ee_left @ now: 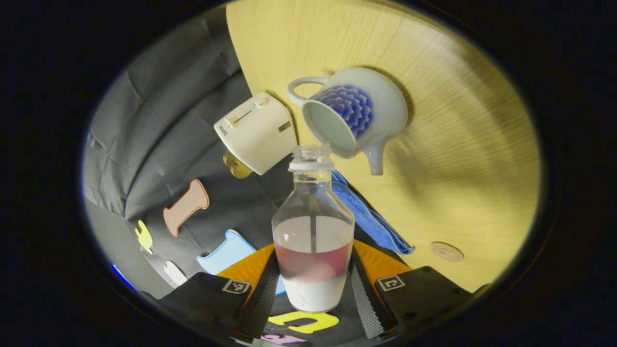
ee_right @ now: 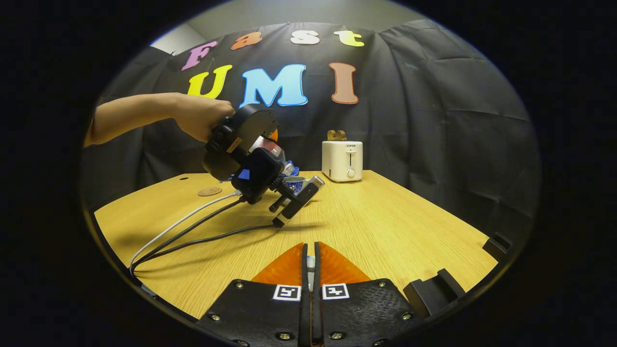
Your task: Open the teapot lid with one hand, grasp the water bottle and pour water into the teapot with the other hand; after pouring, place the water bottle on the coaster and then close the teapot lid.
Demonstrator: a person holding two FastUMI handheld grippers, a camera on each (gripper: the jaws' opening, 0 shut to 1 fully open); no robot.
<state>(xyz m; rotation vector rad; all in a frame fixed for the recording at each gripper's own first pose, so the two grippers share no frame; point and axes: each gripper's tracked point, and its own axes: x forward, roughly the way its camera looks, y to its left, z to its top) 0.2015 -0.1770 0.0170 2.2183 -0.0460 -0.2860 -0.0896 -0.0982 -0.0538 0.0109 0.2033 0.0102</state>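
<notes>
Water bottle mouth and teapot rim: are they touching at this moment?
Cannot tell. In the left gripper view the water bottle mouth overlaps the teapot rim in line of sight, so contact or gap isn't plain.

The left gripper (ee_left: pixel 312 284) has both fingers pressed against the lower sides of the water bottle (ee_left: pixel 313 241), which is uncapped and part full. The bottle's open neck sits right at the rim of the white teapot (ee_left: pixel 356 113), whose mouth is uncovered and whose spout points away from the handle. A cream toaster (ee_left: pixel 258 132) stands beside the teapot on the wooden table (ee_left: pixel 472 159). A folded blue cloth (ee_left: pixel 371 217) lies behind the bottle, and a round coaster (ee_left: pixel 447 251) rests farther along the tabletop.
</notes>
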